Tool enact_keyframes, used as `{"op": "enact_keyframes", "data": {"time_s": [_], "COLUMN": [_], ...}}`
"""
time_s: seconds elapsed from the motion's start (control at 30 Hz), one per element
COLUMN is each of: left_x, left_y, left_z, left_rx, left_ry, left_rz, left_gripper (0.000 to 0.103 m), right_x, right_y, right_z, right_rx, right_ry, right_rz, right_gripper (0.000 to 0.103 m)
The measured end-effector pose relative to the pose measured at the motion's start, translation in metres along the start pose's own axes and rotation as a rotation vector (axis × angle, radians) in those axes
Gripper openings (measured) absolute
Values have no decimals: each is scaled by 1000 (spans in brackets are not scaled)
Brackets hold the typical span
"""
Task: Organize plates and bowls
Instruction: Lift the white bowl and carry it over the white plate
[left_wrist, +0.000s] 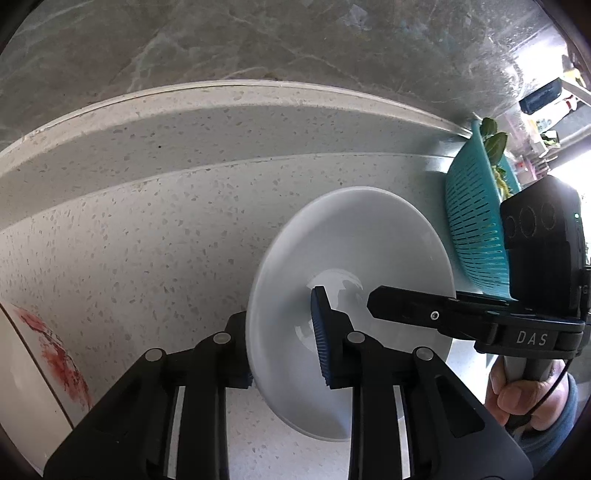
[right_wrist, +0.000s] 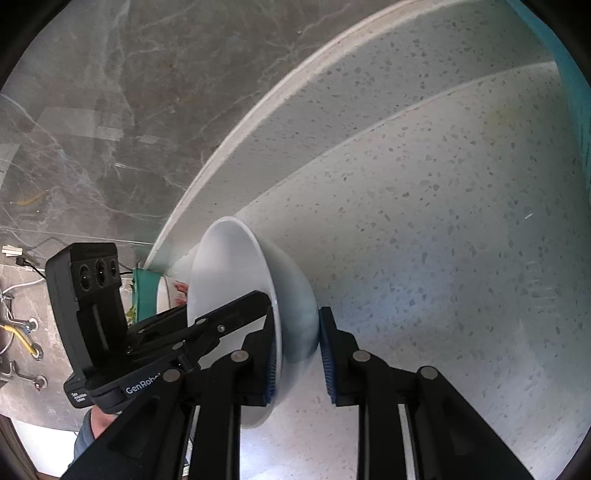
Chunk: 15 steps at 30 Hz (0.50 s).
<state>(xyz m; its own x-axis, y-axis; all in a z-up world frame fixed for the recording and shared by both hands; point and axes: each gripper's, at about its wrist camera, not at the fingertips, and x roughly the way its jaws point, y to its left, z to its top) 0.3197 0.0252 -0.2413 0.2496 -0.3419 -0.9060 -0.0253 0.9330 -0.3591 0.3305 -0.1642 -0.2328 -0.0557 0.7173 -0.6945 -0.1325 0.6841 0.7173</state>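
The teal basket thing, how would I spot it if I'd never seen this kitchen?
Start at the speckled pale countertop and follow it to the right end, under the grey marble wall. There the teal colander stands tipped on edge, green leaves inside. Unlike the plain white bowl beside it, it is coloured and full of slots.

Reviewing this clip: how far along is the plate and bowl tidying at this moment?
Nothing shows as stacked or put away yet. In hand: the white bowl, tilted on edge above the speckled counter, gripped through its wall by both the left claw and the right claw, which looks like a handover. Left: releasing one claw, placing the bowl, and handling the red-patterned dish at the edge. Its destination is not visible.
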Motion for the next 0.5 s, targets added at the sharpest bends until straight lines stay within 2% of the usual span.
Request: {"op": "enact_keyframes", "data": {"time_s": [0.27, 0.5], "left_x": [-26, -71], "left_y": [5, 12], "left_z": [-16, -42], "left_rx": [3, 5], "left_ry": [-7, -41], "left_rz": [-38, -40], "left_gripper": [22, 22], "right_x": [-21, -39], "right_y": [-1, 15], "right_z": [-6, -21], "right_rx": [-4, -36], "right_ry": [0, 2], "right_rz": [40, 80], "right_gripper": [25, 26]}}
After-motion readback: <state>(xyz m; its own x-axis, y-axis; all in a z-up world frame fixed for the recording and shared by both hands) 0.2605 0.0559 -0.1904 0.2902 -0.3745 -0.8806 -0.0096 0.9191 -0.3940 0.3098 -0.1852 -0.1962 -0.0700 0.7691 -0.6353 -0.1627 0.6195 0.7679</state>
